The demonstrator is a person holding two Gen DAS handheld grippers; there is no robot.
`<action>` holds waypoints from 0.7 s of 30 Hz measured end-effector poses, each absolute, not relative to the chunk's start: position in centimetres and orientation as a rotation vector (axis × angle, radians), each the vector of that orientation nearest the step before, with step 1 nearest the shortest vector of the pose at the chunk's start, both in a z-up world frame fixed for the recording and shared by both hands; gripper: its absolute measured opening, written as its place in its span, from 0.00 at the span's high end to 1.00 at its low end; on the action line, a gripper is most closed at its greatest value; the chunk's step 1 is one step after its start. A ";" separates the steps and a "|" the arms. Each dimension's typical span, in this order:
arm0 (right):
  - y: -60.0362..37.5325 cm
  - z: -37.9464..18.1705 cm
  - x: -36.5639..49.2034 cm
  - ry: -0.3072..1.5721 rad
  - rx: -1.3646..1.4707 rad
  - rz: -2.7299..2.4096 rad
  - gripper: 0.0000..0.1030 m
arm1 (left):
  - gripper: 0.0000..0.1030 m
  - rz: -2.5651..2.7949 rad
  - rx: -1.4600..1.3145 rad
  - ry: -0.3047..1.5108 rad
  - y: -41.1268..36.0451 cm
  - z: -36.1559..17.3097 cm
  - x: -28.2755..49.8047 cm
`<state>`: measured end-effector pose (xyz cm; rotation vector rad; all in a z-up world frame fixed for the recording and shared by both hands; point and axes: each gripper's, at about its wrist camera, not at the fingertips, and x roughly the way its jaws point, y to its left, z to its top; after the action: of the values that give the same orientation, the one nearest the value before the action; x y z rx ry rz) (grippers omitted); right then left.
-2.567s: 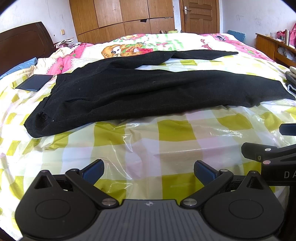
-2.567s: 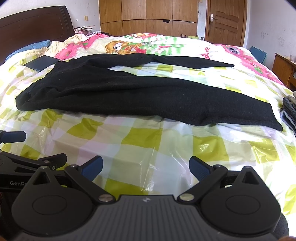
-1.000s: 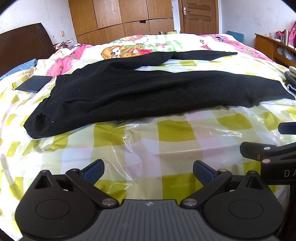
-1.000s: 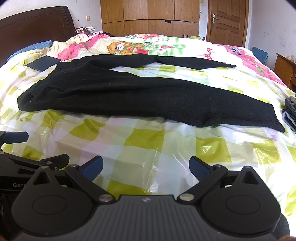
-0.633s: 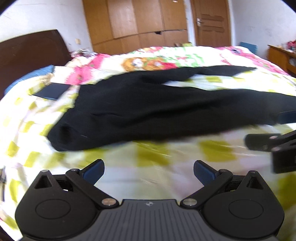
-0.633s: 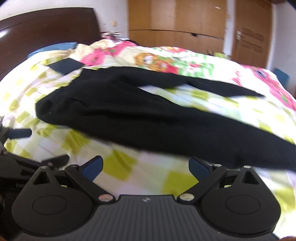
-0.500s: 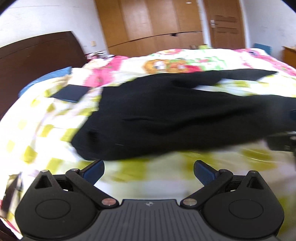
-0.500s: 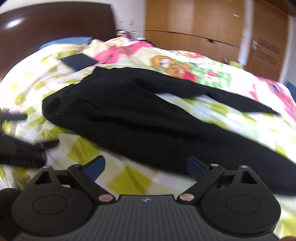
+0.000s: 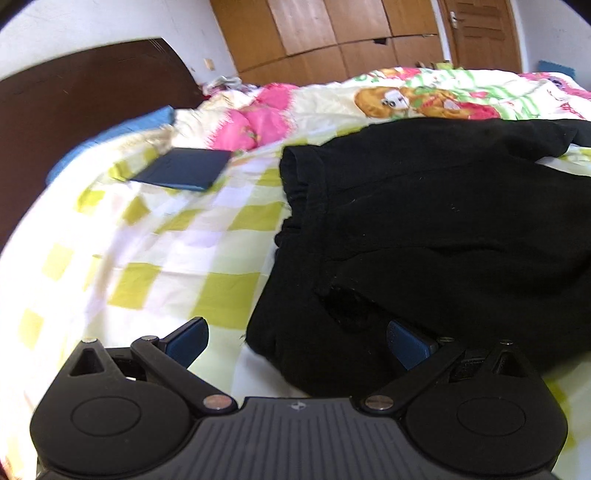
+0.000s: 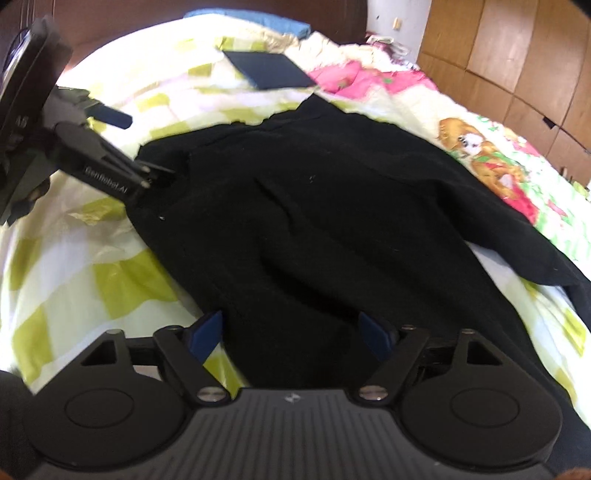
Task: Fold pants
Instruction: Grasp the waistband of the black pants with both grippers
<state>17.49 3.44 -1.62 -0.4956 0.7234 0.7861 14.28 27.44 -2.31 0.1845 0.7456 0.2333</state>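
Note:
Black pants (image 9: 443, 229) lie spread on the bed, waistband to the left. My left gripper (image 9: 295, 338) is open, its jaws wide apart at the near waistband corner; the cloth lies between them and over the right pad. My right gripper (image 10: 290, 332) is open, jaws either side of the near edge of the pants (image 10: 332, 221), further along the upper leg. The left gripper also shows in the right wrist view (image 10: 122, 147), at the waist corner.
A dark blue flat book-like object (image 9: 184, 168) lies on the yellow-check bedspread (image 9: 147, 258) left of the waistband. A dark wooden headboard (image 9: 74, 96) stands at the left. Wooden wardrobes (image 9: 332, 33) and a door are at the back.
Both grippers have swung left and moved forward from the near bed edge to the pants. They now straddle the near edge of the waist end. Both stayed open.

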 end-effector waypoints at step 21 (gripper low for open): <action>5.9 -1.4 17.7 0.881 -0.500 0.818 0.89 | 0.46 0.055 0.073 0.823 31.0 -2.9 14.2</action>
<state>17.70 5.85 -1.44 -0.5005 0.8814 0.8178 14.25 31.02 -2.85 0.0733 0.8229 0.0551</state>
